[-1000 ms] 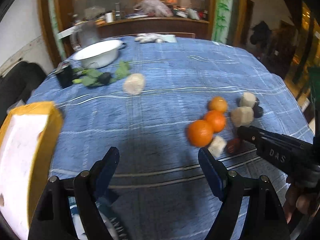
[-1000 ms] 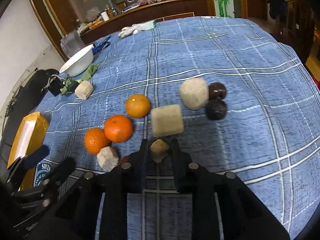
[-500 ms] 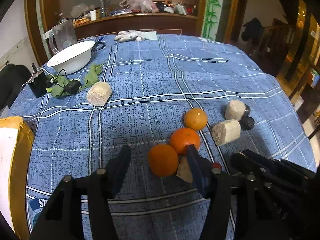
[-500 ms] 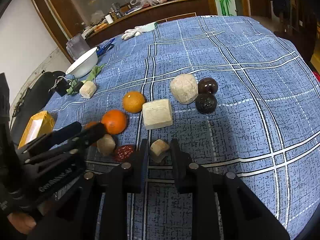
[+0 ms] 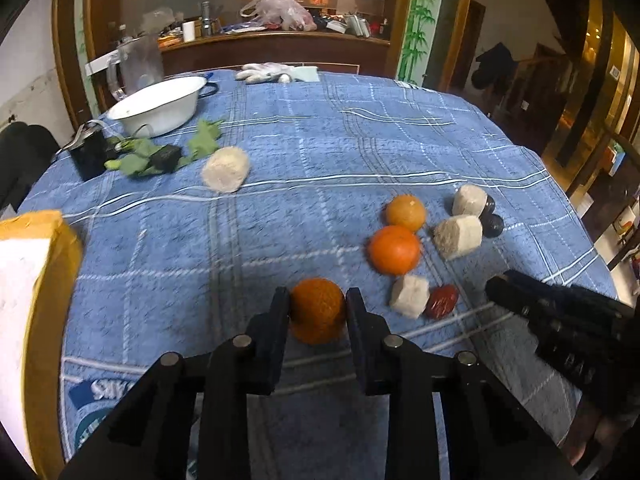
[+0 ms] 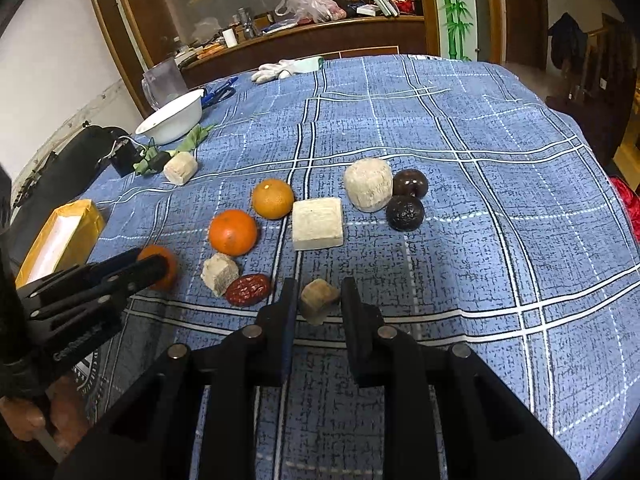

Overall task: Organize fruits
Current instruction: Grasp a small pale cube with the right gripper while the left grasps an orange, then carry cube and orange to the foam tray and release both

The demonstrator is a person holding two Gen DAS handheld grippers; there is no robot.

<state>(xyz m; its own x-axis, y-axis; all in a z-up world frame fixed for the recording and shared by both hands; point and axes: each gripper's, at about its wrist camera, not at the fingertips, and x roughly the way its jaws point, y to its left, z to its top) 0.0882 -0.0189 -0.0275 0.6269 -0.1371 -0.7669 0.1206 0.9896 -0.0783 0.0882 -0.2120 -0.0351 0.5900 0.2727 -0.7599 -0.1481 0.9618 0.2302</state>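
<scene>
**Both grippers are full, and the fruit pile lies between them**

The left gripper squeezes an orange between its two fingers, low over the blue tablecloth. The right gripper pinches a small tan chunk.

Just past the chunk, to its left, sit a red date and a pale cube. Farther on are two more oranges, then two dark round fruits. The held orange is off to the left of that pile. The white bowl is far back on the left, nearer the left gripper.
</scene>
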